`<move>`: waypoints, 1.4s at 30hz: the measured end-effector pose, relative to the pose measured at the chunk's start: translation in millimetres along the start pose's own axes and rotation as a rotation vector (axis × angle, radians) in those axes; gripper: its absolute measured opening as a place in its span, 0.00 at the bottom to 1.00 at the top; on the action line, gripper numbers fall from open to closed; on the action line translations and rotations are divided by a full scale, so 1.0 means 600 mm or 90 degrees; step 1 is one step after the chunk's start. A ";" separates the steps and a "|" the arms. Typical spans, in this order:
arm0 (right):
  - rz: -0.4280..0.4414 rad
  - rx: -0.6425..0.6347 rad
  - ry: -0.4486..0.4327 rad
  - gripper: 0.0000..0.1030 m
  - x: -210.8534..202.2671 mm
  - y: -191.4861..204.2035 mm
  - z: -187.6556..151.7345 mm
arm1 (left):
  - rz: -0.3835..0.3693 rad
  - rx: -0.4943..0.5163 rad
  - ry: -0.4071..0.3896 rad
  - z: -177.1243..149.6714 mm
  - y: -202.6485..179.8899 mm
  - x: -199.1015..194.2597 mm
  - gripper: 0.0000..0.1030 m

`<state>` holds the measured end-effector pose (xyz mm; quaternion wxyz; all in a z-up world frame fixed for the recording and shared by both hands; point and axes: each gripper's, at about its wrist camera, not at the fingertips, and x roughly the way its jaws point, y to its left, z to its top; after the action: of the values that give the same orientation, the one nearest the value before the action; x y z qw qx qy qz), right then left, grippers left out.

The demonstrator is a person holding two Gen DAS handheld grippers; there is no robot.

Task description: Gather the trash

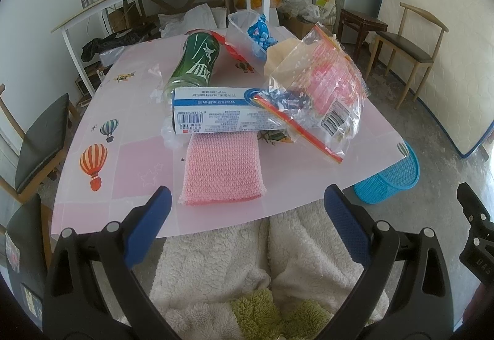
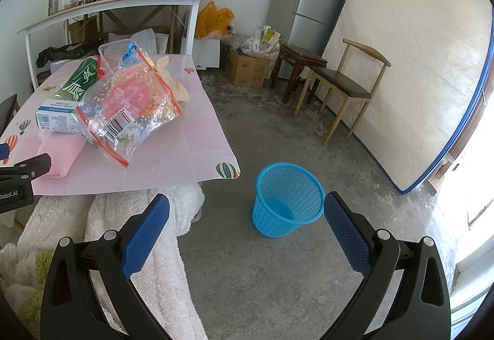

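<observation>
Knitted pink sponge (image 1: 223,168) beneath rectangular cardboard box (image 1: 216,113).

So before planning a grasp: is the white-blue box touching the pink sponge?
Touching. The left wrist view shows the box resting across the pink sponge's far end.

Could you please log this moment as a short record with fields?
left claw: open, empty, near table edge
right claw: open, empty, above floor
bin: blue basket, upright on floor beside table, looks empty
table: pink cover with balloon prints
trash pile: green bottle, white-blue box, clear plastic bag
pink sponge: partly under the box
collected so far: nothing visible in the bin
</observation>
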<state>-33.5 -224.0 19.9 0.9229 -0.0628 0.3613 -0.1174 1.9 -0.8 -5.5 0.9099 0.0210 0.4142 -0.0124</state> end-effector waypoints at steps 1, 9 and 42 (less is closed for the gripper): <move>0.000 0.000 0.000 0.95 -0.001 0.000 0.000 | 0.000 0.000 0.001 0.000 0.000 0.001 0.93; -0.001 -0.002 -0.001 0.95 -0.002 0.001 -0.001 | -0.002 -0.001 0.008 -0.004 0.003 0.003 0.93; 0.014 0.001 -0.014 0.95 -0.001 0.007 0.006 | 0.009 -0.004 0.019 -0.005 0.013 0.010 0.93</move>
<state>-30.7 -219.8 22.1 0.9281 -0.0598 0.3516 -0.1071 3.9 7.3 -12.1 0.9037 0.0210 0.4277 -0.0039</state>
